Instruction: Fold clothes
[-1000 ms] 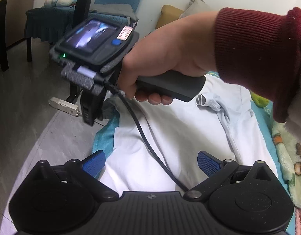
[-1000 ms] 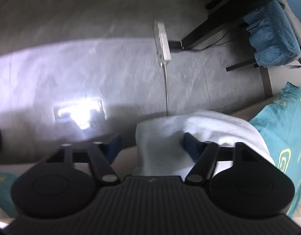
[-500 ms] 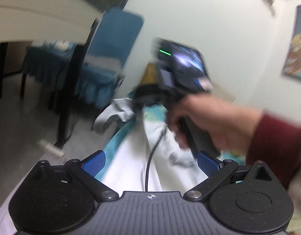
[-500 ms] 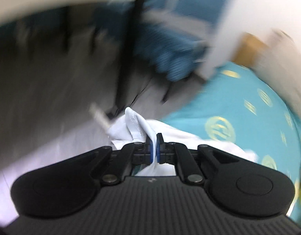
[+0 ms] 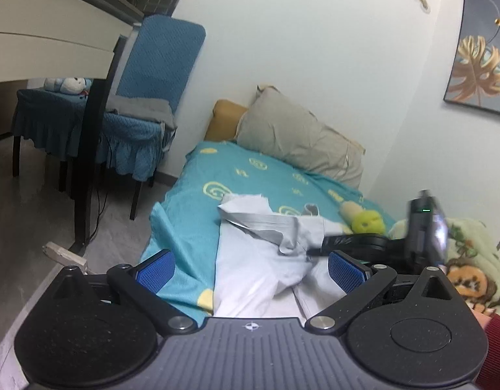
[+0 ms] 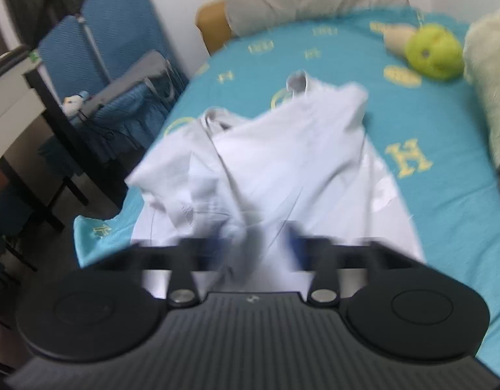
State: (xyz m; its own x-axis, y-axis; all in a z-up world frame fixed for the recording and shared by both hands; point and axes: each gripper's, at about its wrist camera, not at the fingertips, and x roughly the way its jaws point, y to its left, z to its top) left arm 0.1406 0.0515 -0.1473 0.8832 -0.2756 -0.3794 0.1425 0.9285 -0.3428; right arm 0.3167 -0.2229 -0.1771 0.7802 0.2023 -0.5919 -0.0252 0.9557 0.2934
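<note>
While the pale shirt (image 6: 282, 162) lies rumpled near the bed's (image 6: 445, 195) left edge, both grippers stand open and empty — the right gripper (image 6: 256, 247) just opened, the left gripper (image 5: 250, 266) gaping wide.

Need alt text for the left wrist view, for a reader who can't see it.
A white shirt lies crumpled on a teal bed, beyond the open left gripper. The right gripper sits at the shirt's right edge; a pillow leans against the wall.

Dark red ribbed sleeve (image 5: 497, 351)
</note>
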